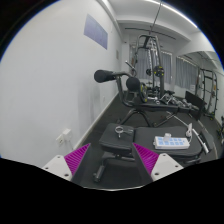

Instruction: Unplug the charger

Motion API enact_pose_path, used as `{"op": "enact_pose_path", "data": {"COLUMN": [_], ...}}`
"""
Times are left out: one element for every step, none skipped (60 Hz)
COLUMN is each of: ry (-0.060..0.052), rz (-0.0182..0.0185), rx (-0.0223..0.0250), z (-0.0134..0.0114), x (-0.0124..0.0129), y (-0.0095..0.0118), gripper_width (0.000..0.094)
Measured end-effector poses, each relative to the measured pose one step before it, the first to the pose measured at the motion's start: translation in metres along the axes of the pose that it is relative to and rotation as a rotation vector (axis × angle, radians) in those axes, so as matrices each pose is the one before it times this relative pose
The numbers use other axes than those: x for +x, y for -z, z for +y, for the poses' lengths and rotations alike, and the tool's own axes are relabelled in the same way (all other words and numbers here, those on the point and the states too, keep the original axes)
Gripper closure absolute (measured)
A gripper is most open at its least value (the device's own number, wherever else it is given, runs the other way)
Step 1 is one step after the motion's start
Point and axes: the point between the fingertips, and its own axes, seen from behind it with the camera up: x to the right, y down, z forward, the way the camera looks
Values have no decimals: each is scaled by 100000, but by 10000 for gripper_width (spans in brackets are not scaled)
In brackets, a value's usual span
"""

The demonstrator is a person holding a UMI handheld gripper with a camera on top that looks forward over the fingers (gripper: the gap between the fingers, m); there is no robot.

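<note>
In a white-walled room seen from the gripper view, the gripper (112, 163) hovers with its two fingers spread apart and nothing between them, the purple pads (79, 158) bare. Beyond the fingers stands a dark table (118, 150), the landmark here; on its far right part lies a white power strip (171, 144) with blue-marked sockets, with small dark items just beside it. A cable (148, 128) runs across the table toward the strip. Left of the table, low on the wall, sits a white wall socket (64, 134). Behind the table rises exercise equipment (148, 70). The charger itself cannot be made out with certainty; it is probably at the strip. Judging by this, the unplugging has not begun: approach, grasp and pull all remain.
</note>
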Motion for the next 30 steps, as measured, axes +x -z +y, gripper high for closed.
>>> {"op": "enact_pose_path", "data": {"ry": [-99, -300, -470, -434, -349, -252, -176, -105, -25, -47, -60, -38, -7, 25, 67, 79, 100, 49, 35, -34, -155, -226, -299, -306, -295, -173, -76, -1, 52, 67], "rz": [511, 523, 459, 401, 395, 542, 633, 802, 1131, 503, 920, 877, 762, 718, 797, 927, 1071, 1036, 968, 881, 817, 510, 680, 613, 636, 631, 702, 784, 797, 784], "rx": [-93, -205, -261, -301, -244, -213, -145, -129, -98, -36, -174, -135, -113, -129, -126, -163, -208, -265, -176, -192, -207, -223, -222, -199, -129, -157, -127, -88, 7, -26], "z": [25, 57, 74, 69, 73, 92, 82, 95, 186, 398, 177, 136, 129, 130, 133, 146, 152, 27, 210, 185, 188, 260, 213, 162, 157, 128, 159, 118, 113, 99], "x": [233, 282, 313, 369, 426, 592, 597, 722, 36, 1880, 688, 582, 556, 538, 581, 600, 653, 939, 697, 688, 666, 935, 610, 603, 638, 618, 645, 662, 655, 735], "y": [-51, -66, -91, -131, -151, -161, -167, -167, 89, -60, -146, -131, -178, -152, -206, -200, -143, -287, -82, -68, -104, 213, -165, -123, -144, -108, -178, -150, -184, -128], "gripper_width": [81, 80, 79, 80, 82, 80, 81, 80, 79, 80, 80, 81, 81, 81, 81, 82, 82, 81, 81, 83, 81, 81, 81, 81, 79, 80, 81, 81, 78, 80]}}
